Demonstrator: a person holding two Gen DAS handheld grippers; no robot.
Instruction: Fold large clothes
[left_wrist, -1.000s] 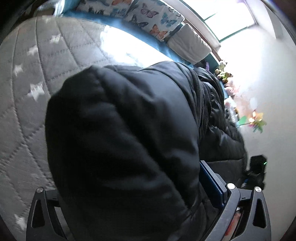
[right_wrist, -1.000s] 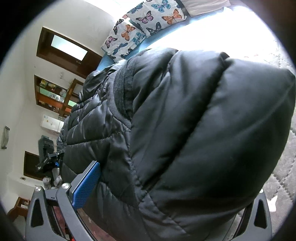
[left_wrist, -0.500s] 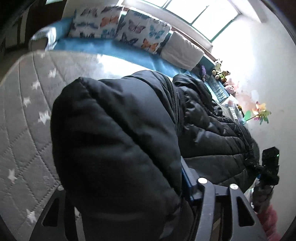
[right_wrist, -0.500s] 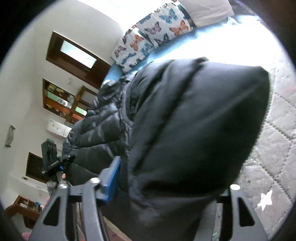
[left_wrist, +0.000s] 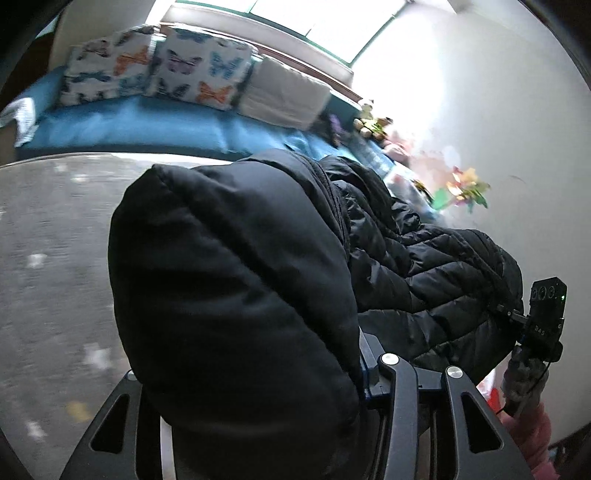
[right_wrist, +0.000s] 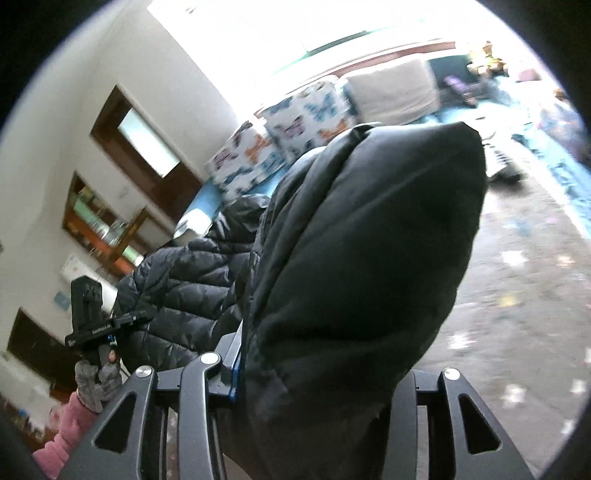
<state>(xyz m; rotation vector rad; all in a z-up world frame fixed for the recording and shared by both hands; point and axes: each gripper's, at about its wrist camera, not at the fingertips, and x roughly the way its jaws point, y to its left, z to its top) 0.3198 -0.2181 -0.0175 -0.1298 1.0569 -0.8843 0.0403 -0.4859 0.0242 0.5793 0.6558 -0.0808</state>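
A black puffer jacket (left_wrist: 236, 280) fills both views. A thick padded fold of it bulges up between the fingers of my left gripper (left_wrist: 247, 373), whose jaws are closing and squeezing it, blue pad (left_wrist: 365, 354) pressed to the fabric. In the right wrist view another thick fold of the jacket (right_wrist: 362, 240) stands between the fingers of my right gripper (right_wrist: 325, 369), also closing and pinching it. The quilted middle of the jacket (left_wrist: 436, 280) hangs stretched between the two. A grey-gloved hand (left_wrist: 524, 380) with a pink sleeve holds the other gripper at the right edge.
Below lies a grey quilted bed cover with white stars (left_wrist: 48, 258). Butterfly pillows (left_wrist: 195, 70) and a white cushion (left_wrist: 284, 96) line a blue bench under the window. Toys and a colourful pinwheel (left_wrist: 465, 184) sit by the white wall. Wooden shelves (right_wrist: 99, 229) stand on the far side.
Both grippers went from wide around the jacket to pinching its folds, and both rose, lifting the jacket off the cover. More of the room shows now.
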